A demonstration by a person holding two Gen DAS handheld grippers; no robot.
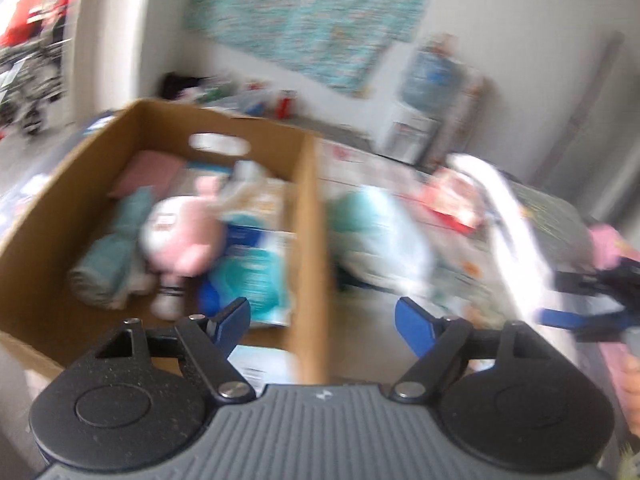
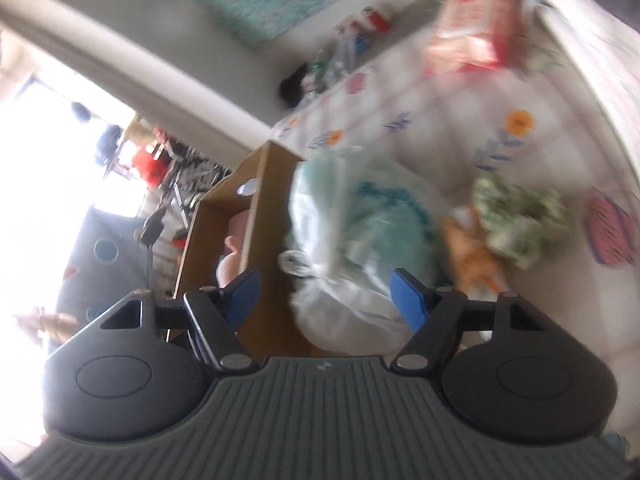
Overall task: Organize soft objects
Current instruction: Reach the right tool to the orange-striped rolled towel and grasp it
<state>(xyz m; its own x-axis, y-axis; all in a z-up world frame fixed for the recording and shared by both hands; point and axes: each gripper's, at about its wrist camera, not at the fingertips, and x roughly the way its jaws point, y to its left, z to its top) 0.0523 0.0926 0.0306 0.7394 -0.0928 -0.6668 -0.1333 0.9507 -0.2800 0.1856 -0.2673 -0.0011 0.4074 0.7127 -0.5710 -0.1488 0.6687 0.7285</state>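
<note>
A: Cardboard box (image 1: 308,216) held what?
B: Pink plush (image 1: 184,236), rolled teal cloth (image 1: 116,248), blue-white packet (image 1: 252,264), pink folded cloth (image 1: 152,170). All blurred.
A: Outside it?
B: Clear plastic bag with teal soft stuff (image 2: 360,240) lay touching the box wall, on floral bedding (image 2: 460,120). Green crumpled fabric (image 2: 520,220) sat nearby.
A: Jaws?
B: Left gripper (image 1: 322,320) spread wide, holding nothing. Right gripper (image 2: 324,296) spread wide, bag in front.

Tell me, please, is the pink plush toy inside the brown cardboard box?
Inside: the pink plush toy lies within the brown cardboard box walls.
</note>
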